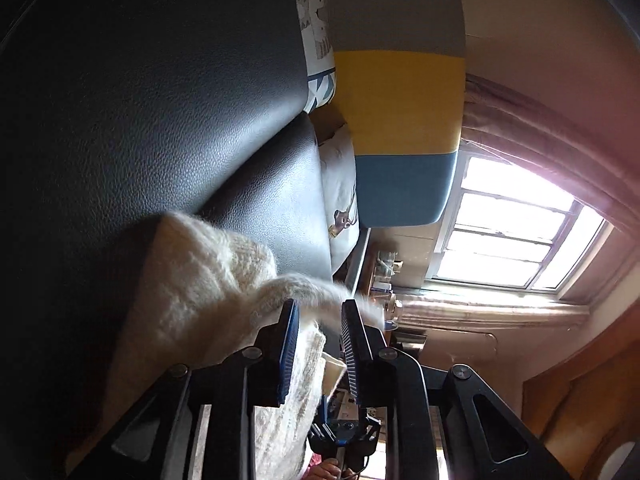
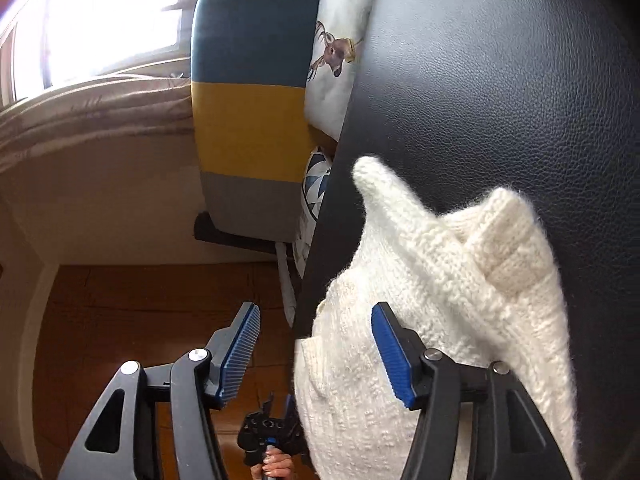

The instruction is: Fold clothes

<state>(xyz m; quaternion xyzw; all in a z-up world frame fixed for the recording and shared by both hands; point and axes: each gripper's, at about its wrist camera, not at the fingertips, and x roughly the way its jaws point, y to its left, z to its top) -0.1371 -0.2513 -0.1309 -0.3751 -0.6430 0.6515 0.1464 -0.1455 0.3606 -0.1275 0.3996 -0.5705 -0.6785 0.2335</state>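
A fluffy white knit sweater (image 1: 192, 280) lies bunched on a black leather seat (image 1: 160, 100). My left gripper (image 1: 320, 306) stands over the sweater's edge. Its jaws are a little apart, a strip of knit crosses at the tips, and the pads do not press on it. In the right wrist view the sweater (image 2: 440, 280) has a folded collar-like flap and a pointed end sticking out. My right gripper (image 2: 315, 308) is wide open at the garment's edge. One of its fingers (image 2: 390, 352) rests against the knit and the other hangs free over the floor. Both views are rolled sideways.
A backrest (image 1: 400, 100) striped in grey, yellow and blue stands behind the seat, with printed pillows (image 1: 342, 208) against it. A bright window (image 1: 508, 232) and curtain lie beyond. Brown wooden floor (image 2: 140, 300) runs beside the seat. Each view shows the other gripper (image 2: 268, 432) in a hand (image 2: 276, 468).
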